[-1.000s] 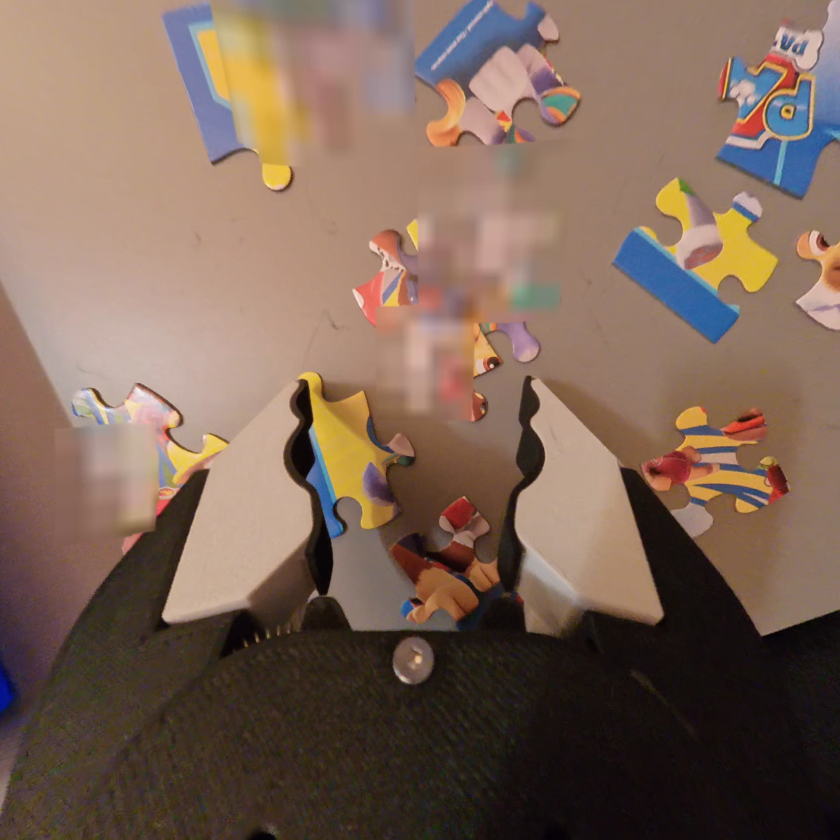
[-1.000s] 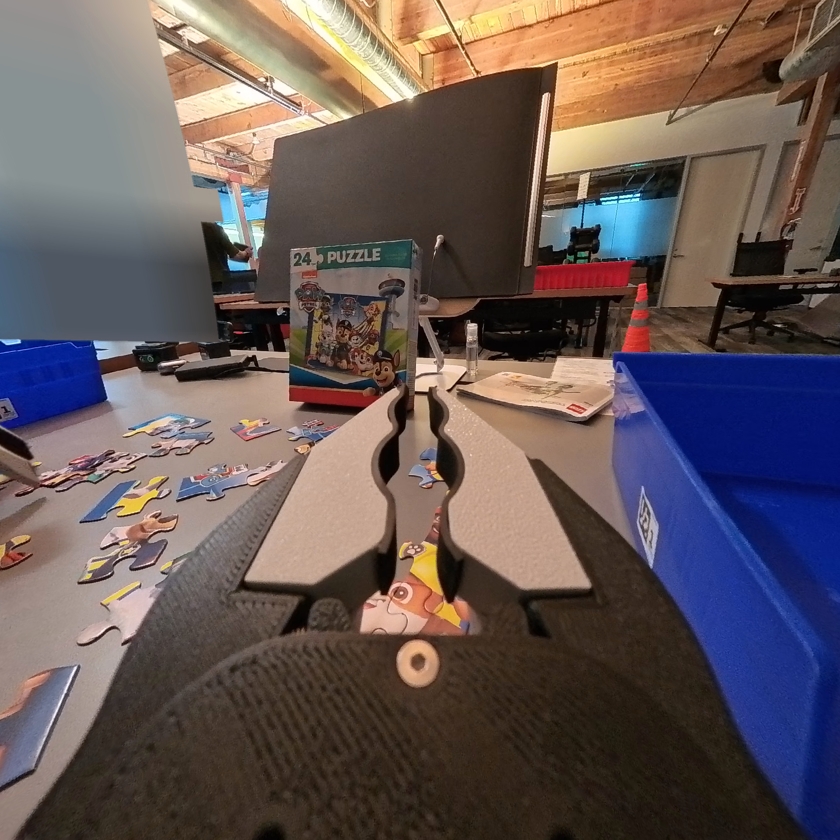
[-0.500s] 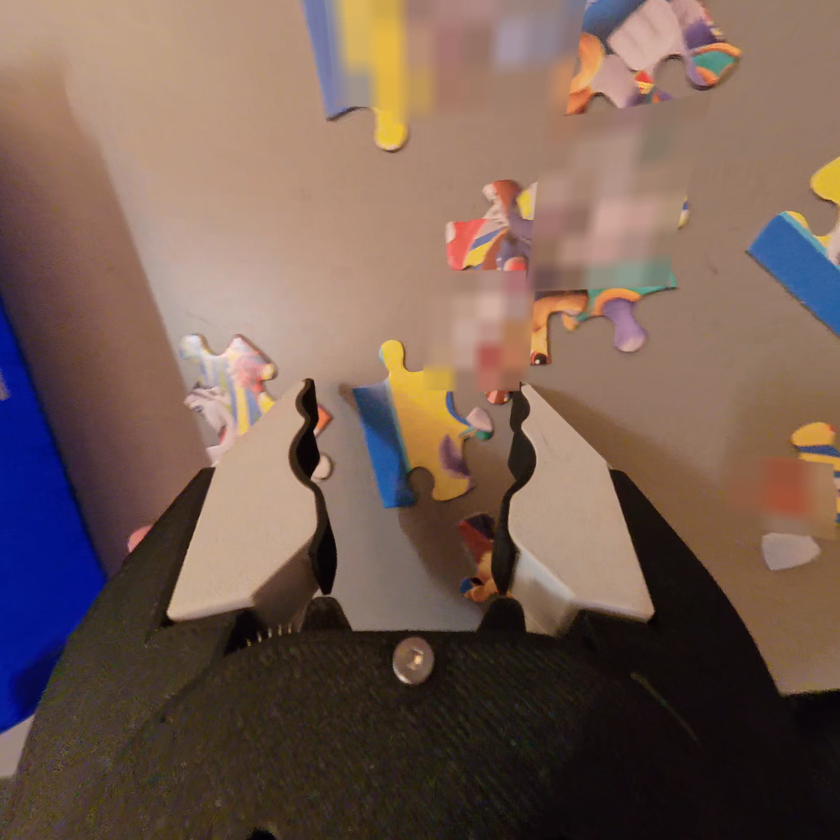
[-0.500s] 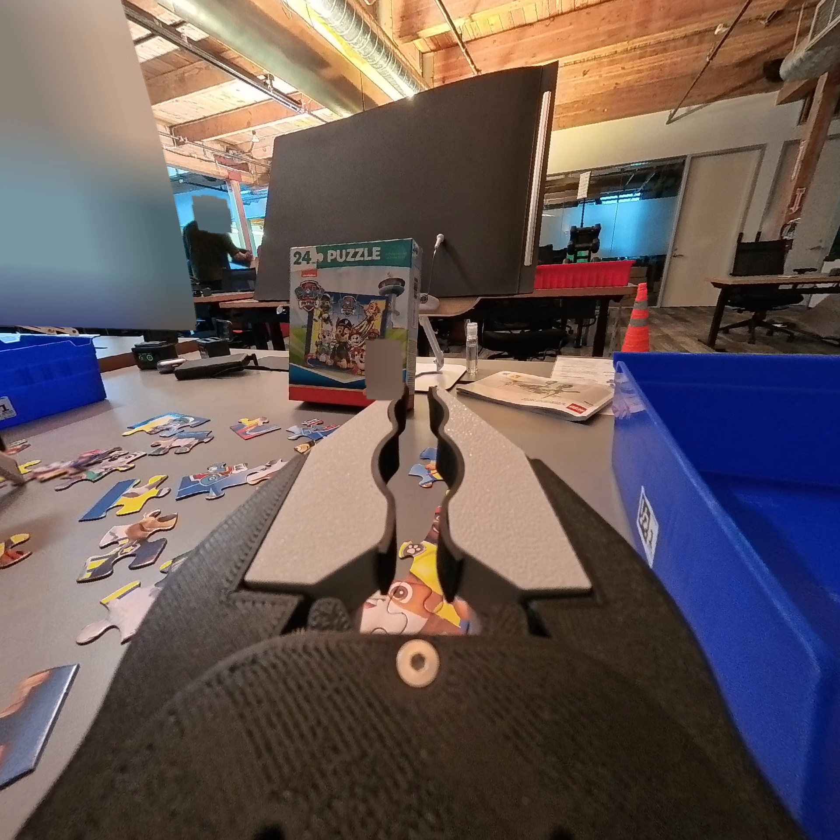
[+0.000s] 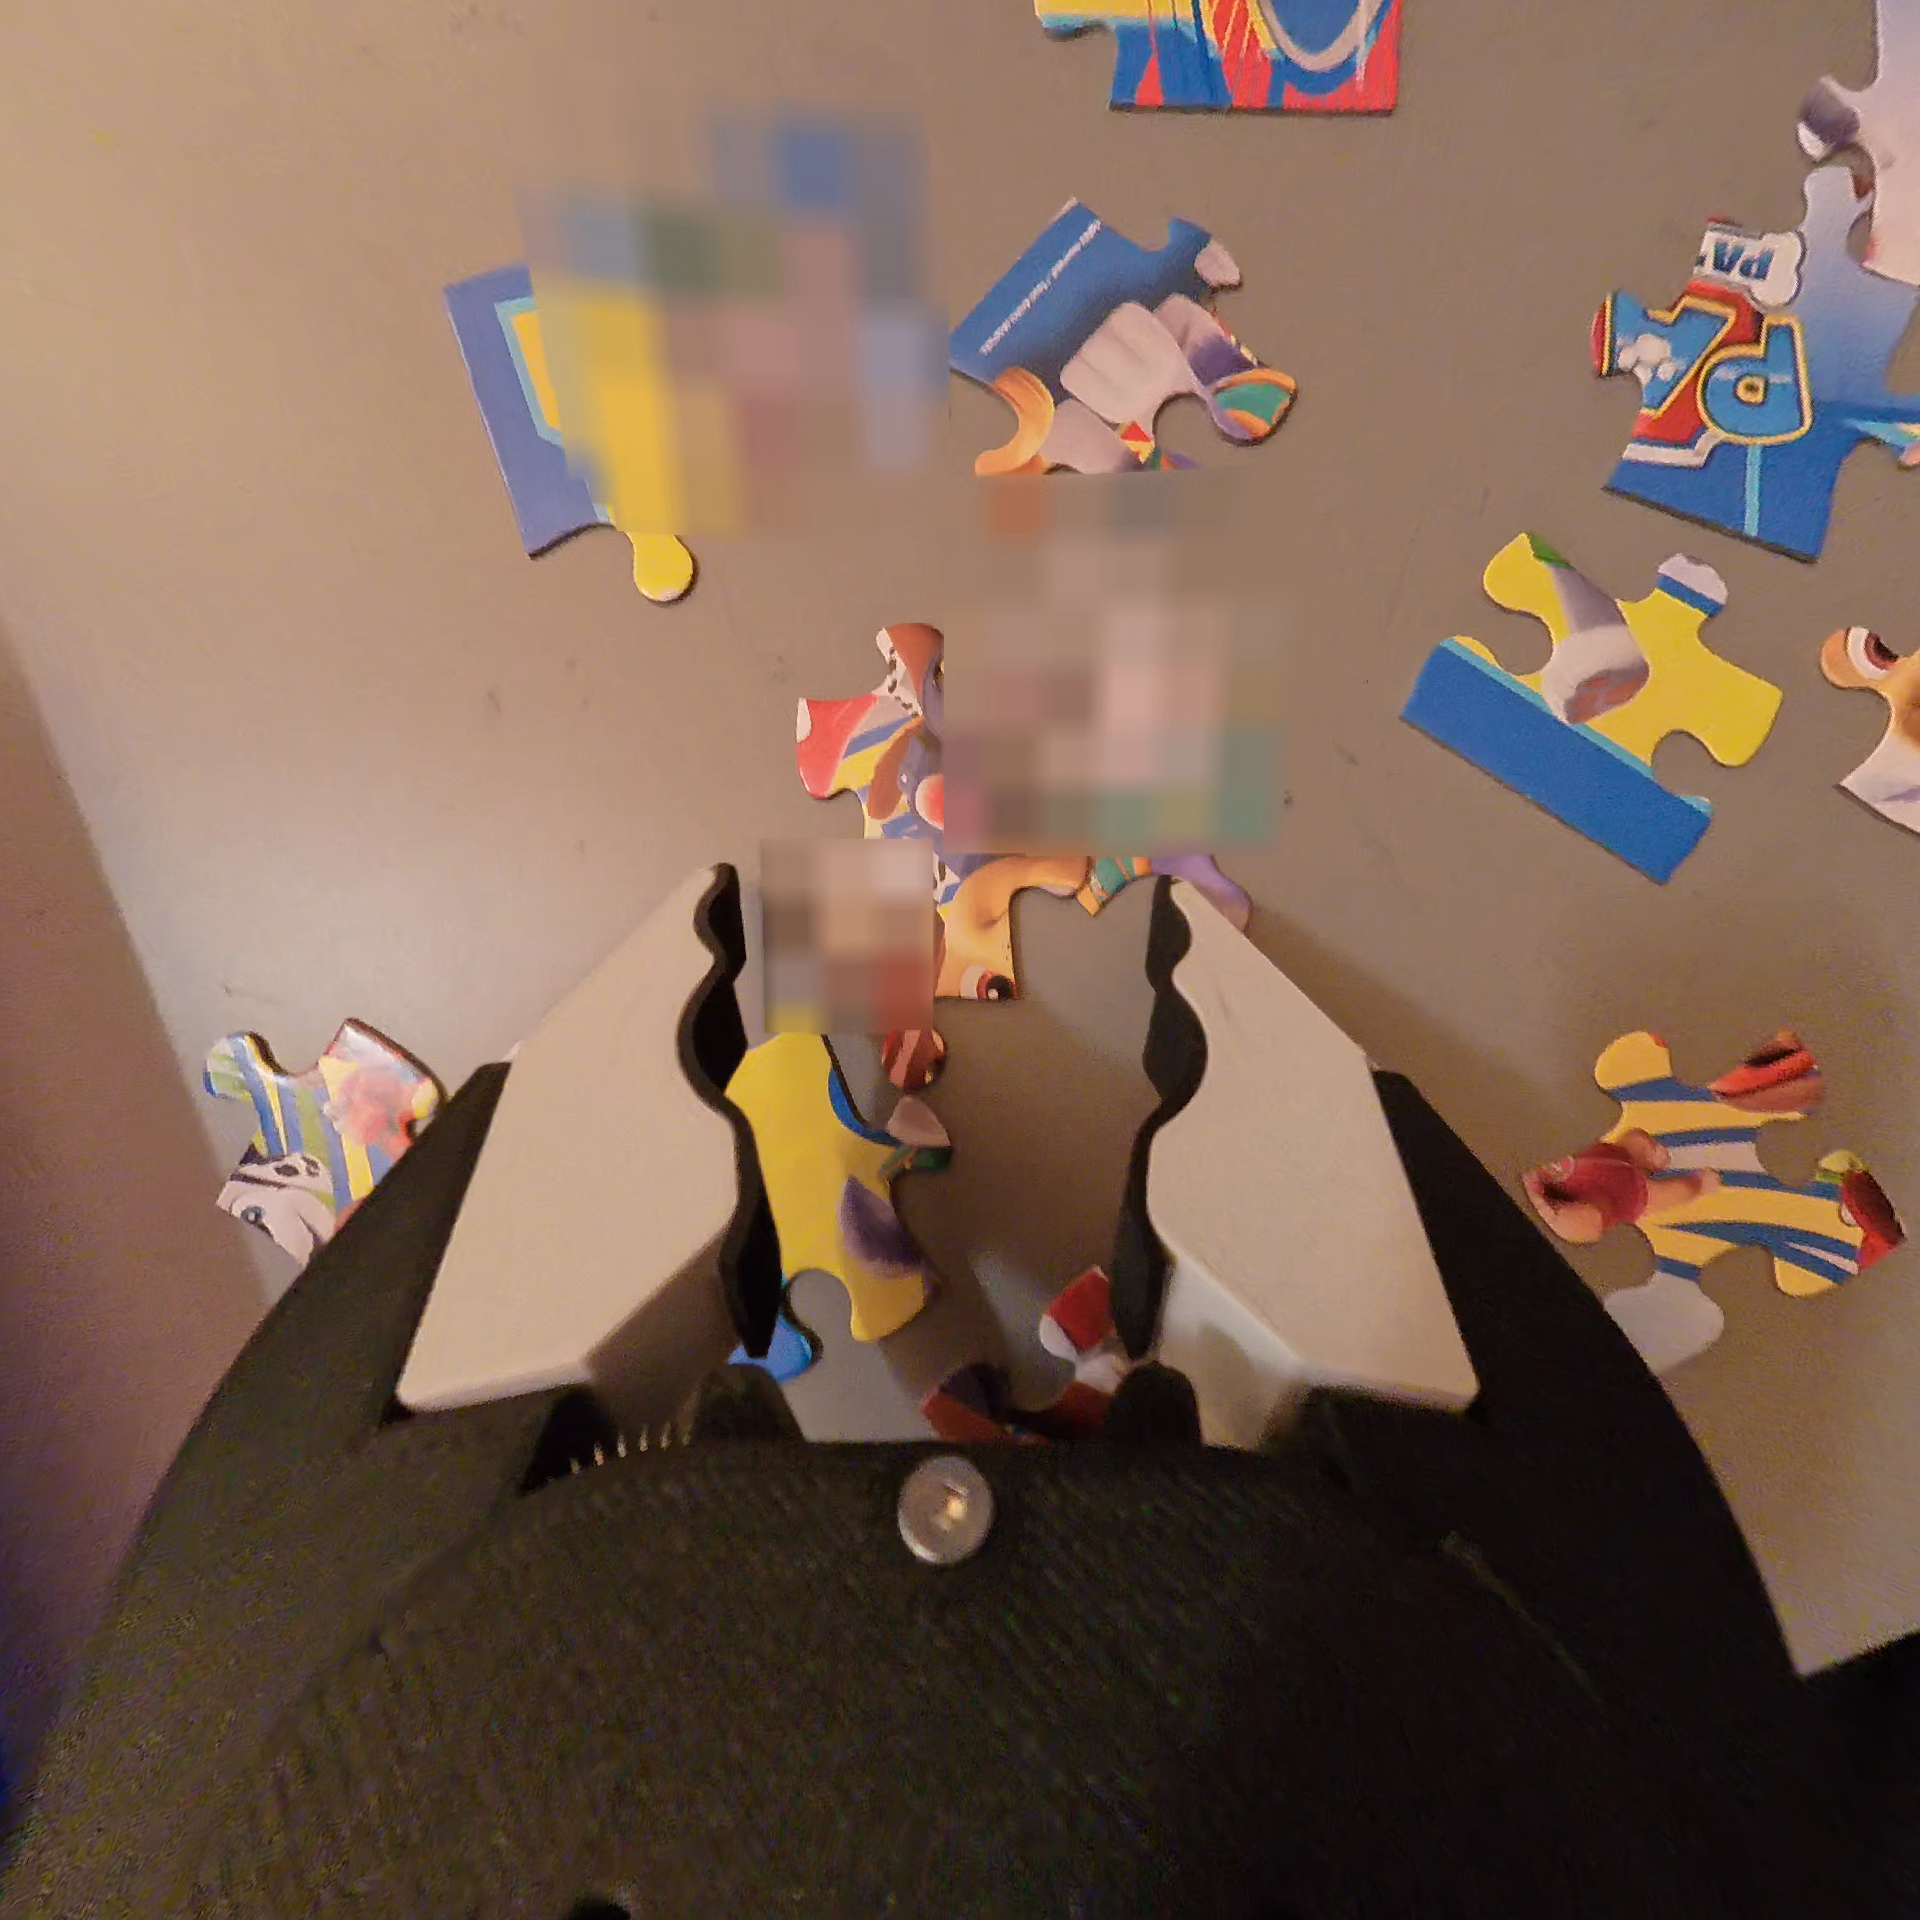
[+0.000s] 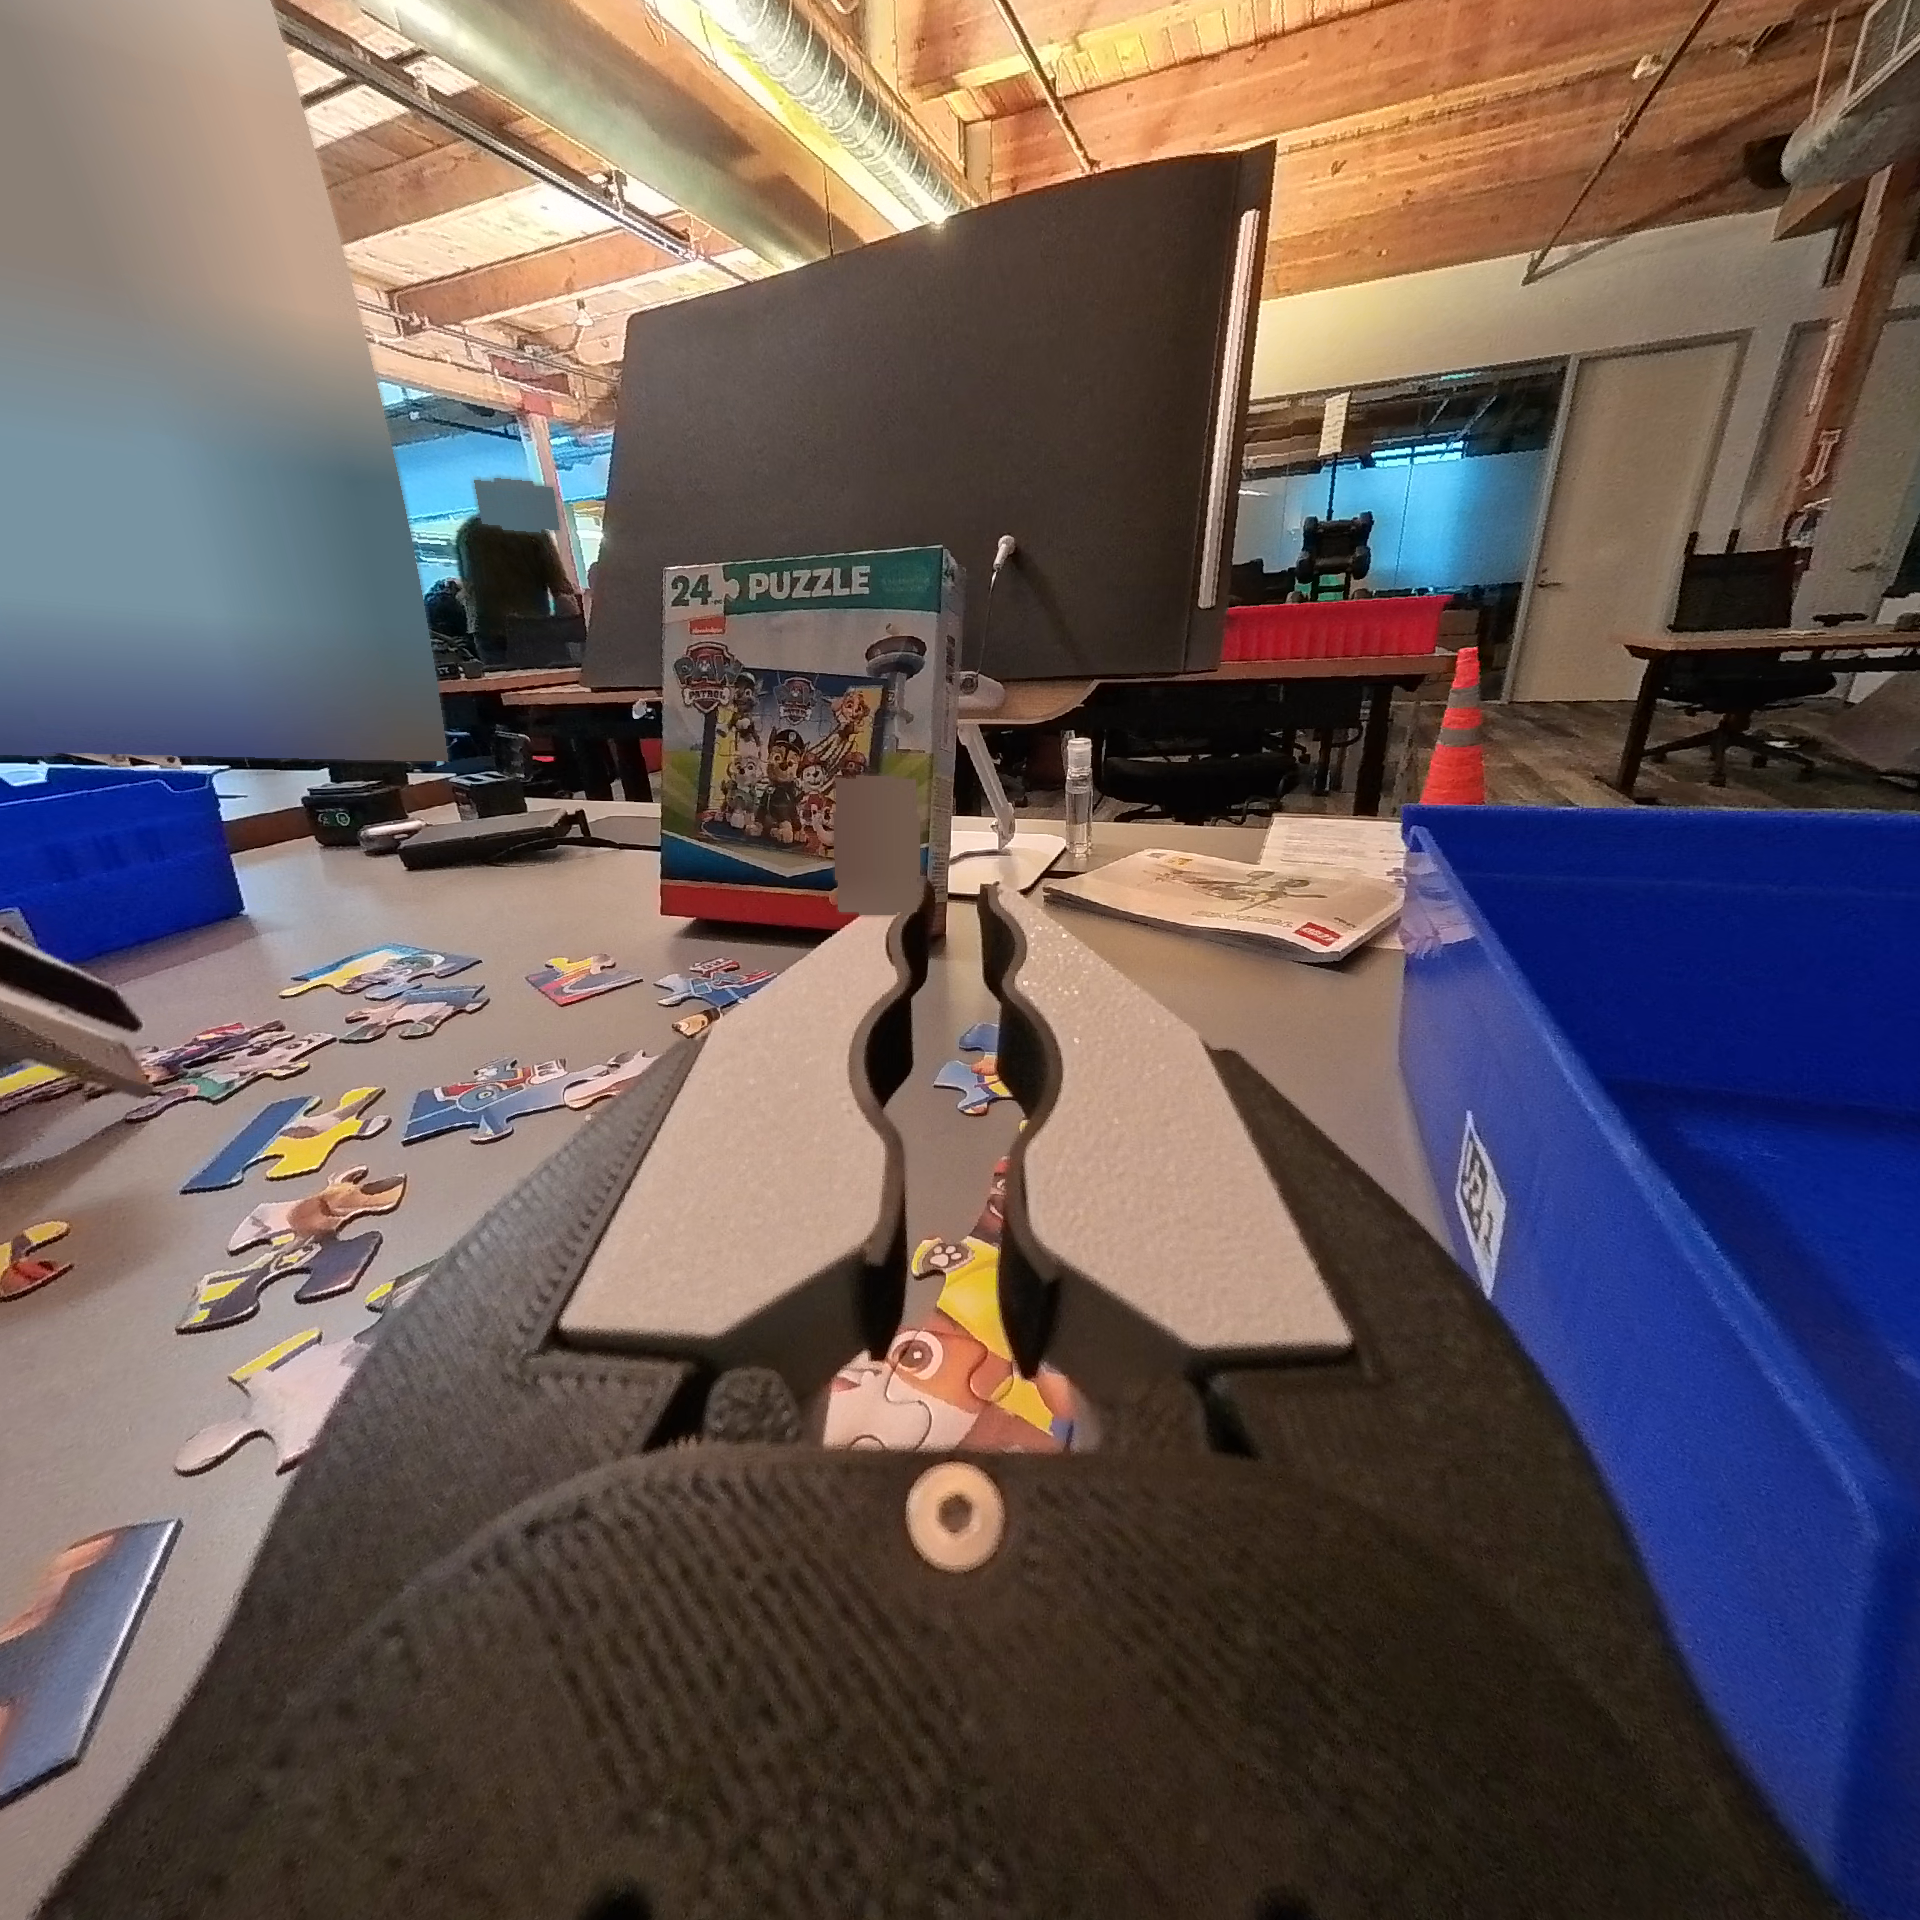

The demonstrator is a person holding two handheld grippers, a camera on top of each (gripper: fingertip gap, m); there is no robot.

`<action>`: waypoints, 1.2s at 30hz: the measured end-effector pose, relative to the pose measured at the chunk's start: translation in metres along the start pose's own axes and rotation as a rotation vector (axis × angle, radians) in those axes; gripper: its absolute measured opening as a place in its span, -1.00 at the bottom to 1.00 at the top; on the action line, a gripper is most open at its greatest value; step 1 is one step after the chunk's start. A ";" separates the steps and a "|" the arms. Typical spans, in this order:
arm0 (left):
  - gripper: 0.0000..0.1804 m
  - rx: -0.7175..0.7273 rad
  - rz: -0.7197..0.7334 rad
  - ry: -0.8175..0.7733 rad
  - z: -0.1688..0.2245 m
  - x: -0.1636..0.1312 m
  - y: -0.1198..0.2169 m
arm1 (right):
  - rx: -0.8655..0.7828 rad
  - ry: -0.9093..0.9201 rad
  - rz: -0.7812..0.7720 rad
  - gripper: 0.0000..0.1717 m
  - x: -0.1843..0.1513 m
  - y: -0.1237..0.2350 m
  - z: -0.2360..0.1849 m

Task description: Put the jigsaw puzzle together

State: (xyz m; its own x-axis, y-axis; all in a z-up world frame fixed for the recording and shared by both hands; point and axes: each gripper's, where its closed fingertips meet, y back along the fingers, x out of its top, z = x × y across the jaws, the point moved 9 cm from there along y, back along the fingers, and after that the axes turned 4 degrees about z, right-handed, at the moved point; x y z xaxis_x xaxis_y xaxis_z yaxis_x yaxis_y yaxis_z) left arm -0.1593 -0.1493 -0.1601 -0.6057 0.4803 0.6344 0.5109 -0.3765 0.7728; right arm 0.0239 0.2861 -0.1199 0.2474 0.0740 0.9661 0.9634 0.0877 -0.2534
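Left gripper [image 5: 940, 904] hangs over the grey surface [image 5: 312, 727], fingers spread wide and gripping nothing — a yellow puzzle piece [image 5: 831, 1174] lies flat between them, against the left finger. Right gripper [image 6: 948, 914] rides low, fingers nearly pressed together, pinching nothing; joined pieces [image 6: 956, 1351] lie beneath. A printed puzzle box [image 6: 805, 727] stands beyond — blue bin [image 6: 1662, 1143] alongside.

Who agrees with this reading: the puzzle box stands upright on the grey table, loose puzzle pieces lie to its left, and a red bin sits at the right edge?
One detail is wrong. The bin at the right edge is blue, not red, as the right wrist view shows. The rest holds: the puzzle box stands upright on the grey table, with loose puzzle pieces to its left.
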 end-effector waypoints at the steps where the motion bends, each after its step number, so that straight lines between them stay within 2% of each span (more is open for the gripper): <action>1: -0.20 -0.004 0.021 0.007 -0.001 0.001 -0.001 | 0.000 0.000 -0.001 -0.92 0.000 0.000 0.000; 6: -0.43 -0.060 0.097 0.109 -0.008 0.004 -0.002 | 0.000 0.002 -0.002 -0.92 0.000 0.000 0.000; 9: -0.48 -0.096 0.084 0.143 -0.011 0.001 -0.004 | 0.000 0.000 -0.001 -0.92 0.000 0.000 0.000; 15: -0.51 -0.103 0.069 0.128 -0.008 0.000 -0.007 | 0.000 0.000 0.000 -0.92 0.000 0.000 0.000; 27: -0.86 -0.105 0.082 0.109 -0.008 0.002 0.000 | 0.000 0.001 0.000 -0.92 0.000 0.000 0.000; 30: -0.82 -0.109 0.082 0.097 -0.007 0.003 0.003 | 0.000 -0.002 0.002 -0.92 0.000 0.000 0.000; 36: -0.54 -0.148 0.090 0.091 -0.010 0.003 0.009 | 0.001 -0.002 0.004 -0.92 0.000 0.000 0.000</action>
State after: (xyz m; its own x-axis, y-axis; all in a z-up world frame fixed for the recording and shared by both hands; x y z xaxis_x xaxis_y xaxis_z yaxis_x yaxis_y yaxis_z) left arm -0.1621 -0.1592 -0.1510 -0.6179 0.3680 0.6948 0.4746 -0.5300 0.7027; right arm 0.0241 0.2860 -0.1198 0.2510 0.0764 0.9650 0.9623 0.0886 -0.2573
